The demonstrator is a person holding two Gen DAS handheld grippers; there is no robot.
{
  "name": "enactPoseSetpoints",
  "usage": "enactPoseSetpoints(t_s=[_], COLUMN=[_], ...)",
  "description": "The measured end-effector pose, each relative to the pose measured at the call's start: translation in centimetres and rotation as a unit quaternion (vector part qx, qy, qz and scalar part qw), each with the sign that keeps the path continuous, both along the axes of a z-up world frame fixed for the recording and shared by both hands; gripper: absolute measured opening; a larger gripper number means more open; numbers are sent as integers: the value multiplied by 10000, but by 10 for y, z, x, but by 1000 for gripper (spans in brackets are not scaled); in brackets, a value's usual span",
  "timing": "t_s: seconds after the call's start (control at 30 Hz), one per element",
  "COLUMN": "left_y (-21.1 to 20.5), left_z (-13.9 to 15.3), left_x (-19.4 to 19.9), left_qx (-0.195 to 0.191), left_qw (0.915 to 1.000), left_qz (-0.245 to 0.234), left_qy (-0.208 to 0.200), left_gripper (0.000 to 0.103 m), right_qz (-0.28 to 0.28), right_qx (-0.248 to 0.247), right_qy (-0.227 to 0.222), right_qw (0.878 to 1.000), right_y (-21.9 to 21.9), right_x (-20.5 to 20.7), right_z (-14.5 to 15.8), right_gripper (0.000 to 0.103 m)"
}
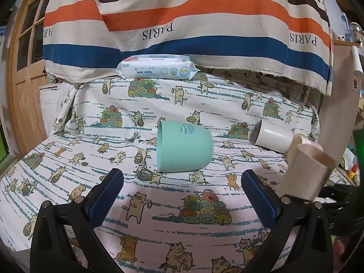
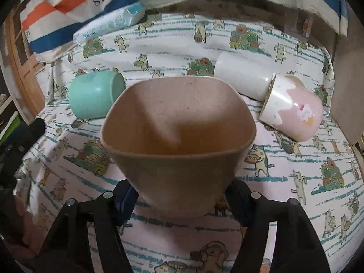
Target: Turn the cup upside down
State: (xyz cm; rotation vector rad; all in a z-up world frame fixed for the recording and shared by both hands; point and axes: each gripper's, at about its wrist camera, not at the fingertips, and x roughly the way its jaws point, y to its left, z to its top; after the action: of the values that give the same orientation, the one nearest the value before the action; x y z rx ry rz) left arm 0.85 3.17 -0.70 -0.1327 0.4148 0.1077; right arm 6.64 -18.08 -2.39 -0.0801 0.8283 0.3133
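Note:
My right gripper (image 2: 182, 195) is shut on the base of a beige-pink square-rimmed cup (image 2: 177, 132), held above the cloth with its mouth facing away from the camera; it also shows at the right edge of the left wrist view (image 1: 307, 173). A mint-green cup (image 1: 184, 146) lies on its side in the middle of the cat-print cloth (image 1: 159, 227), and shows in the right wrist view (image 2: 95, 95). My left gripper (image 1: 182, 195) is open and empty, just in front of the mint cup.
A white cup (image 1: 273, 137) and a pink-and-cream cup (image 2: 293, 111) lie on their sides at the right. A pack of baby wipes (image 1: 157, 69) rests at the back under a striped hanging cloth (image 1: 182, 18). A wooden door (image 1: 25, 68) stands at left.

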Motion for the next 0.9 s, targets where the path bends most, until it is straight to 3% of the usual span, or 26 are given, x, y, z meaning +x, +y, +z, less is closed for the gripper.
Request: enactPoseSetpoints(t_s=[0.23, 0.43, 0.57, 0.9], left_y=[0, 1, 2, 2], left_z=[0, 0, 0, 1], left_x=[-1, -2, -1, -1], left_qx=[-6, -8, -12, -13], left_qw=[10000, 10000, 10000, 10000], left_qz=[14, 20, 22, 6], left_qy=[1, 18, 21, 41], left_gripper=[103, 103, 103, 103], right_qz=[370, 495, 407, 164], right_qx=[-252, -453, -432, 154], right_qy=[695, 1204, 1148, 1243], right_qw=[9966, 9905, 9916, 9920], right_y=[1, 6, 8, 11], right_x=[-6, -5, -2, 19], right_z=[22, 14, 5, -3], right_gripper=[70, 70, 70, 70])
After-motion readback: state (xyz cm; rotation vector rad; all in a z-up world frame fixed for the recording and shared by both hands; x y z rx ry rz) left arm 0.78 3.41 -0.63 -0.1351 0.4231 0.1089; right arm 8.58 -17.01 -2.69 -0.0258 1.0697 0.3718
